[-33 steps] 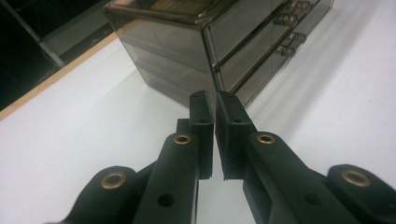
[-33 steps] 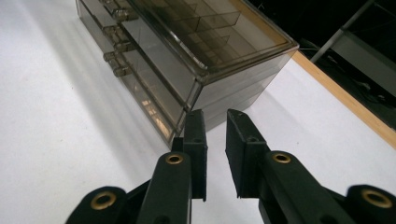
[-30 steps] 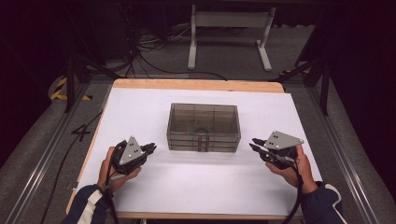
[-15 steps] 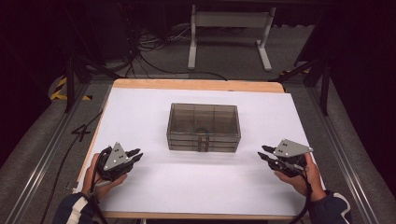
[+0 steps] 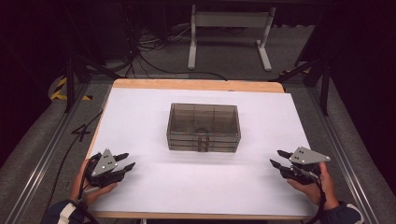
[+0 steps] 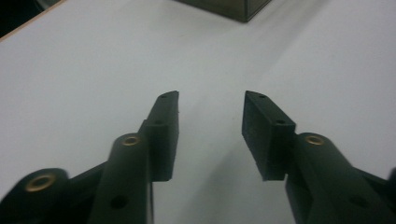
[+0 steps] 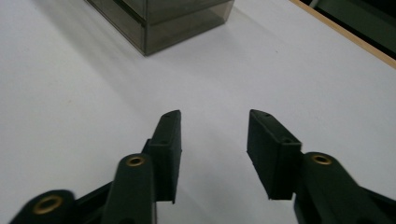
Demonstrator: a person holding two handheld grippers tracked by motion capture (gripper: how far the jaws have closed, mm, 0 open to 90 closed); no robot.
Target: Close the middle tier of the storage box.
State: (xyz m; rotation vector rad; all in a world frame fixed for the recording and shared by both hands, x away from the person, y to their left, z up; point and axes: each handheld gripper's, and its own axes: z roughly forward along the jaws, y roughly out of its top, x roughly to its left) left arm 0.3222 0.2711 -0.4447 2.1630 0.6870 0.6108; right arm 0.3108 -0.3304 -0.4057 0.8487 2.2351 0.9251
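From the high view, the smoky clear box (image 5: 203,127) sits mid-surface (image 5: 149,116), the left gripper (image 5: 125,162) and right gripper (image 5: 278,159) near-left and near-right of it. In both gripper views the fingers (image 6: 166,126) (image 7: 273,149), just opened, stand half apart, empty. Best approach: level, at opposite box ends.

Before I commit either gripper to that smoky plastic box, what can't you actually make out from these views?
- Contents of the box: high view, tinted walls and small size; a dark round shape inside stays unidentifiable.
- The front latch: high view, too small to tell whether it is fastened.
- Most of the box: left gripper view, cut off by the top edge; right gripper view, one corner visible.
- The person's forearms: high view, cut off by the bottom edge.
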